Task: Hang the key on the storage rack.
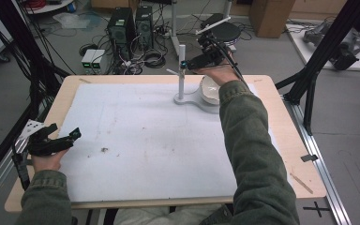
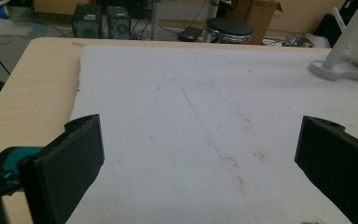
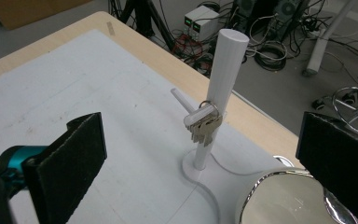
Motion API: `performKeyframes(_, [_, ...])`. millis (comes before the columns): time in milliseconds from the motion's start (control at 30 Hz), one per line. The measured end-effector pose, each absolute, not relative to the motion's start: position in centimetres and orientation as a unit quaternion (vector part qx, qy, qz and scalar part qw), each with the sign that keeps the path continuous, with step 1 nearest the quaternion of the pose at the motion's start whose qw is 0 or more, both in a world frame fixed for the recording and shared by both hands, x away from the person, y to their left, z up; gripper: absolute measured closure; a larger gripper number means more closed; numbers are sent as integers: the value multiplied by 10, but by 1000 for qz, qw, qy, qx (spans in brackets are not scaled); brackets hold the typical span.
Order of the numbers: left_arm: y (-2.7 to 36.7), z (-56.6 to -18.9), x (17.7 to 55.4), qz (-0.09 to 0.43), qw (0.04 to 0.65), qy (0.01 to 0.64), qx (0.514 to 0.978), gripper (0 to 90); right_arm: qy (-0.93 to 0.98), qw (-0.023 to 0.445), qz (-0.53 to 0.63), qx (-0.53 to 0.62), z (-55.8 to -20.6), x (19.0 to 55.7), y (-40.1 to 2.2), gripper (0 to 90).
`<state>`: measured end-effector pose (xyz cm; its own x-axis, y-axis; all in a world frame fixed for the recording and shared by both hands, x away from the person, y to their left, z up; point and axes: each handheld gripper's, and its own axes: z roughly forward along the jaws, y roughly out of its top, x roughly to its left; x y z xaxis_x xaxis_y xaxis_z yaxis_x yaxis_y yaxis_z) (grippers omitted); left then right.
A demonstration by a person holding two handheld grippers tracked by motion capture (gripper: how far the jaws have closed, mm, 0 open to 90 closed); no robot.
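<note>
A white stand [image 1: 187, 99] with an upright post [image 3: 223, 88] sits at the far middle of the white mat. A bunch of keys [image 3: 205, 123] hangs by its ring on a short peg [image 3: 184, 100] of the post. My right gripper [image 1: 184, 64] hovers level with that peg, just to its right. In the right gripper view its jaws [image 3: 205, 140] stand wide open, with the keys farther off and free of the pads [image 3: 81, 154]. My left gripper [image 1: 65, 132] rests open at the mat's near left, with nothing between its jaws [image 2: 200, 144].
A white bowl [image 1: 210, 90] with a shiny inside [image 3: 279, 200] stands on the stand's base, under my right hand. The wooden table [image 1: 65, 93] borders the mat [image 1: 145, 140]. Behind the far edge are computer cases [image 1: 122, 26], cables and a stool [image 2: 230, 29].
</note>
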<state>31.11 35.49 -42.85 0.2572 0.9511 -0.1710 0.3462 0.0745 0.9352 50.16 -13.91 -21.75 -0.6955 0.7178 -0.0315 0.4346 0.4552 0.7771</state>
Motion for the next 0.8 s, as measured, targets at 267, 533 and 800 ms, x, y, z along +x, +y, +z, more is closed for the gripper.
performKeyframes(267, [355,-428,311,299,507,530,611,17,832,174,387,358,-228,494,-146,6])
performKeyframes(533, [354,-428,311,299,504,530,612,17,825,176,387,371,-241,481,-168,6])
performKeyframes(800, [355,-428,311,299,508,532,608,17,819,183,386,384,-249,466,-188,6])
